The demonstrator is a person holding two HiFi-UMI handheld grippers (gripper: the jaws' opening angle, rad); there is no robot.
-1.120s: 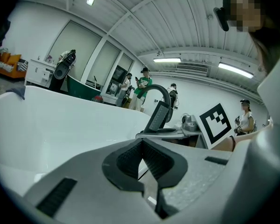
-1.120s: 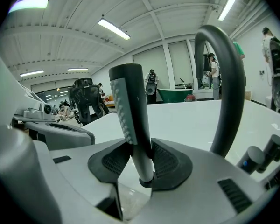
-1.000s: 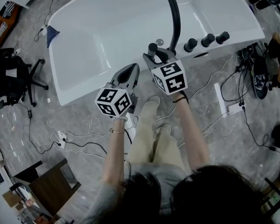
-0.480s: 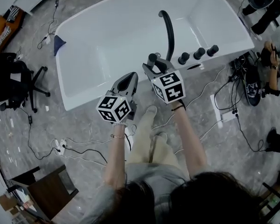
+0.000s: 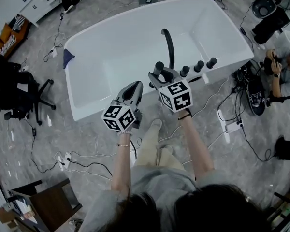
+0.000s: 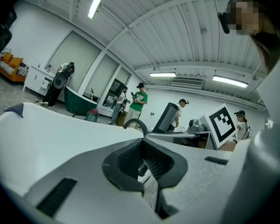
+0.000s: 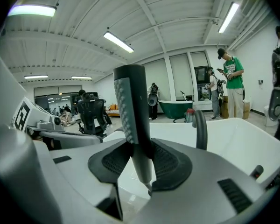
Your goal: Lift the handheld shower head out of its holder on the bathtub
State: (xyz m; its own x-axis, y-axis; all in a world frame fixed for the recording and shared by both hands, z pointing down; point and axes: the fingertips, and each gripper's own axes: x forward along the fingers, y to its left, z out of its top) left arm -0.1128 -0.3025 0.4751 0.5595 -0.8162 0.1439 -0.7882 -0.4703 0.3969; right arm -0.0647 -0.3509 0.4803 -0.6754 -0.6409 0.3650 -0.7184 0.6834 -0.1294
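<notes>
My right gripper (image 5: 162,74) is shut on the dark handheld shower head (image 5: 158,67), which stands upright between its pads (image 7: 167,162) above the near rim of the white bathtub (image 5: 135,37). In the right gripper view the shower head (image 7: 130,106) rises out of the jaws, its ribbed face turned left. The black curved faucet spout (image 5: 168,41) and three black knobs (image 5: 198,65) stand on the tub's rim just beyond. My left gripper (image 5: 130,90) hovers beside the right one, shut and with nothing in it; its pads (image 6: 156,161) meet in its own view.
A blue cloth (image 5: 67,58) lies on the tub's left end. A black office chair (image 5: 19,93) stands at left. Cables and power strips (image 5: 231,124) trail over the grey floor. People (image 5: 280,64) crouch at right. A wooden box (image 5: 53,204) sits at lower left.
Both grippers have risen together, the shower head coming up in the right one. The tub looks smaller and farther below.
</notes>
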